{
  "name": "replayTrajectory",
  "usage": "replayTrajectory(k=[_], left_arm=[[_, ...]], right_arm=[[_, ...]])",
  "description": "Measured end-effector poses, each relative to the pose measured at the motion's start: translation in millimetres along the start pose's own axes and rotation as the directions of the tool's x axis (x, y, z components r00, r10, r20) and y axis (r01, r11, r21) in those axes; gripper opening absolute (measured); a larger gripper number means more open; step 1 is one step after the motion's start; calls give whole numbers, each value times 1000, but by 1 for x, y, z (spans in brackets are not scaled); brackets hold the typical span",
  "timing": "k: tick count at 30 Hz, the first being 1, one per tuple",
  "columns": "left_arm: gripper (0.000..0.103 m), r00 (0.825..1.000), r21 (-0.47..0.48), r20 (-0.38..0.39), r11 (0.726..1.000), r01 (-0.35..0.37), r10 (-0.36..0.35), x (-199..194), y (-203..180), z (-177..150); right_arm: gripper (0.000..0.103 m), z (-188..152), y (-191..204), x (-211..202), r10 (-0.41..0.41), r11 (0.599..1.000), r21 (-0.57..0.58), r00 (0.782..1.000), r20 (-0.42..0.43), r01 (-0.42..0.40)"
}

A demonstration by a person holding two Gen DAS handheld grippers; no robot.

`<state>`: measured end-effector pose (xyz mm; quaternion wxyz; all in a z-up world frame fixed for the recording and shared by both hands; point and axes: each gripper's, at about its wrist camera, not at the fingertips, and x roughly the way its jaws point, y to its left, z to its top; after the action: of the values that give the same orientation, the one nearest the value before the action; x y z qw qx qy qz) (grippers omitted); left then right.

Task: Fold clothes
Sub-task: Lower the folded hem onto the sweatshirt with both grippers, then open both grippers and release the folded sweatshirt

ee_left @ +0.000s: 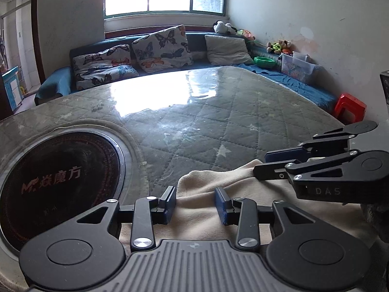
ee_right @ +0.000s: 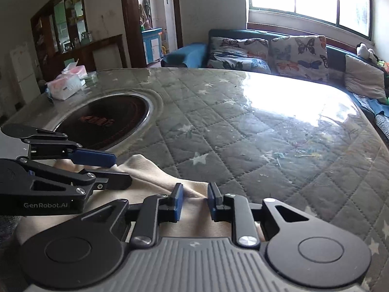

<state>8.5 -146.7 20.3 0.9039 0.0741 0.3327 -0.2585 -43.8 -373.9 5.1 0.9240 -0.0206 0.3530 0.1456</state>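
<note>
1. Cream cloth (ee_left: 209,209) lies bunched at the near edge of the table (ee_left: 194,126), under both grippers; its far fold just reaches onto the quilted, star-print table cover. Which kind of garment it is I cannot tell.
2. Left gripper (ee_left: 195,204): jaws part-open, narrow gap, blue pads on either side of a cloth ridge, not pressing on it. Nothing held.
3. Right gripper (ee_right: 194,200): jaws narrower than the left's, a raised fold sits between the pads; pads stand just beside the fold, no clear pinch.
4. Grippers are side by side, near each other, both pointing down and forward over the same cloth; each shows at the edge of the other's view.
5. Round black inset cooktop (ee_left: 56,185) with red lettering is sunk into the table just left of the cloth, apart from it.
6. Clear glossy sheet covers the table top, strong window glare in the middle.
7. Tissue packs (ee_right: 65,82) sit at the far left of the table, well apart from the cloth.
8. Beyond the table: blue sofa (ee_left: 58,82) with butterfly cushions (ee_left: 160,48), a plain cushion, plush toys, green bowl, clear plastic box (ee_left: 299,68), red stool (ee_left: 350,108) by the wall.
9. Nothing lies between the grippers and the cloth.
</note>
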Motion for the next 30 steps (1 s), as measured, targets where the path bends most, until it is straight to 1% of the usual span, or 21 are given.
replayTrajectory(k=[5,7,11,12,13,15,17,18,19,20,22,23,24,26,28,30], left_arm=[[39,1000,-6,2,1000,2,-2,0,1,0],[40,1000,-8,1,1000,0,0,0,1,0],[43,1000,-14,0,1000,-10,10,-1,0,2],[47,1000,-17,3,1000,-14,14,-3,0,1],[51,1000,-19,7,1000,-18,18,-5,0,1],[55,1000,-19,19,1000,-21,22,-12,-1,-1],[64,999,-20,31,1000,-22,23,-20,-2,-4],[71,999,-23,37,999,-23,24,-24,-4,-5],[76,999,-24,44,999,-25,26,-29,-5,-7],[78,998,-25,50,999,-27,28,-33,-6,-9],[83,997,-27,63,999,-44,46,-42,-9,-13],[86,996,-32,68,998,-58,61,-46,-10,-15],[89,995,-39,71,997,-74,76,-50,-11,-18],[90,992,-45,75,994,-100,103,-56,-13,-24],[90,989,-42,80,992,-121,124,-63,-17,-31],[91,988,-40,80,991,-126,129,-66,-19,-37]], right_arm=[[26,0,4,-6,5,1000,-14,1000,13,-5],[34,0,7,-8,20,999,-27,1000,14,-19],[36,-1,10,-1,15,999,-47,1000,-7,-16],[37,-1,10,-2,16,999,-43,1000,-6,-17],[40,-1,10,-5,16,999,-43,1000,1,-16],[42,0,10,-12,15,999,-42,1000,14,-15],[47,-3,12,-25,18,998,-55,999,29,-17],[52,-5,13,-30,19,998,-58,999,31,-17],[52,-6,14,-34,21,998,-62,999,30,-19],[52,-10,16,-37,23,998,-67,999,28,-21],[53,-16,21,-44,25,997,-75,999,27,-23],[55,-20,23,-47,25,997,-79,999,28,-23],[59,-22,25,-49,24,996,-83,999,33,-21],[61,-28,32,-55,20,995,-97,999,48,-16],[66,-34,39,-61,18,993,-116,998,65,-10],[66,-39,47,-64,14,991,-137,997,81,-2]])
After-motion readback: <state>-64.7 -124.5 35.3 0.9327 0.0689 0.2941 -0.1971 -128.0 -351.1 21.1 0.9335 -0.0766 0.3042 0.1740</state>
